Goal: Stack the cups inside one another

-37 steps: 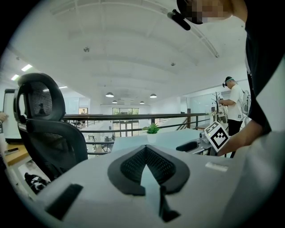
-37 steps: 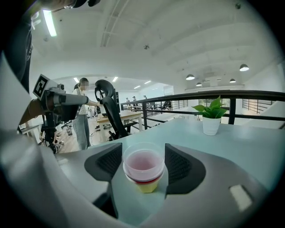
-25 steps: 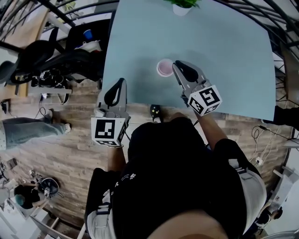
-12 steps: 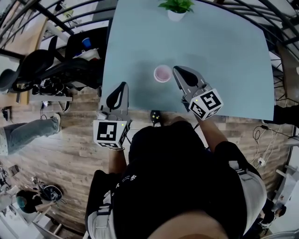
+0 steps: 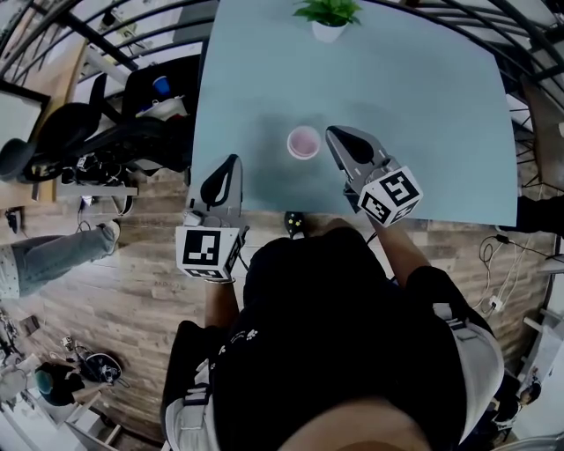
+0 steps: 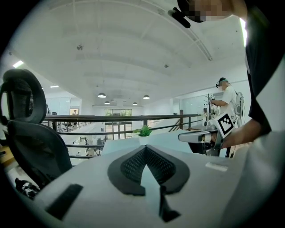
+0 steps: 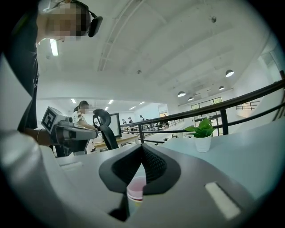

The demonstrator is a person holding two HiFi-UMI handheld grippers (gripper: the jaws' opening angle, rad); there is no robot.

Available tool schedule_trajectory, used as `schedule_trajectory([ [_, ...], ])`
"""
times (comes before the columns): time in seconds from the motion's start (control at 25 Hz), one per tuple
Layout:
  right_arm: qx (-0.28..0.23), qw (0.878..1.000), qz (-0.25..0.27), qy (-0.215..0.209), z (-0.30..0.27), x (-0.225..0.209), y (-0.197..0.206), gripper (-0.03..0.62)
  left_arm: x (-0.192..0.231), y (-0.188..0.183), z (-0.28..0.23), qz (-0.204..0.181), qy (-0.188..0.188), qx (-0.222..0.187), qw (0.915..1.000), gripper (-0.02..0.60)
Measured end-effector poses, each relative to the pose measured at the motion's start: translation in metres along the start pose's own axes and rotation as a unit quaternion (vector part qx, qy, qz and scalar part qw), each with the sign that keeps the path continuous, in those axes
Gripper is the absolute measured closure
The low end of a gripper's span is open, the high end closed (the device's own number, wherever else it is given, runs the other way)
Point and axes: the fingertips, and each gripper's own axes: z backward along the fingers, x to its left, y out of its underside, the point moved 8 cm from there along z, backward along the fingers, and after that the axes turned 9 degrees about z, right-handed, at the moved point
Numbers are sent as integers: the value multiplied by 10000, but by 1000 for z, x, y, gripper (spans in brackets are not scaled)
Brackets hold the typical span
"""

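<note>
A pink cup (image 5: pixel 304 142) stands upright on the pale blue table (image 5: pixel 423 97), near its front edge. My right gripper (image 5: pixel 334 135) is just right of the cup, with a small gap between them, and its jaws are shut on nothing. In the right gripper view the cup (image 7: pixel 136 189) shows low beyond the closed pads of the right gripper (image 7: pixel 142 149), and a white rim below the pink suggests nested cups. My left gripper (image 5: pixel 232 162) hovers at the table's front left edge, well left of the cup. The left gripper (image 6: pixel 145 149) is shut and empty.
A small potted plant (image 5: pixel 329 18) stands at the table's far edge. Black office chairs (image 5: pixel 97 123) crowd the floor left of the table. A small dark object (image 5: pixel 293 220) sits by the front edge. Someone's legs (image 5: pixel 53 255) show at far left.
The cup, which touched the right gripper's tip a second ago, now stands a little apart to its left. The left gripper has stayed put.
</note>
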Motion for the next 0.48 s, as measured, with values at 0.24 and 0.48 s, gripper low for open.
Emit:
schedule_trajectory([
  [0.24, 3, 9999, -70, -73, -2, -6, 0, 585, -4, -4, -2, -36, -52, -1, 10000, 594],
  [0.48, -1, 9998, -163, -136, -4, -11, 1, 586, -1, -6, -1, -14, -184, 0, 9998, 594],
])
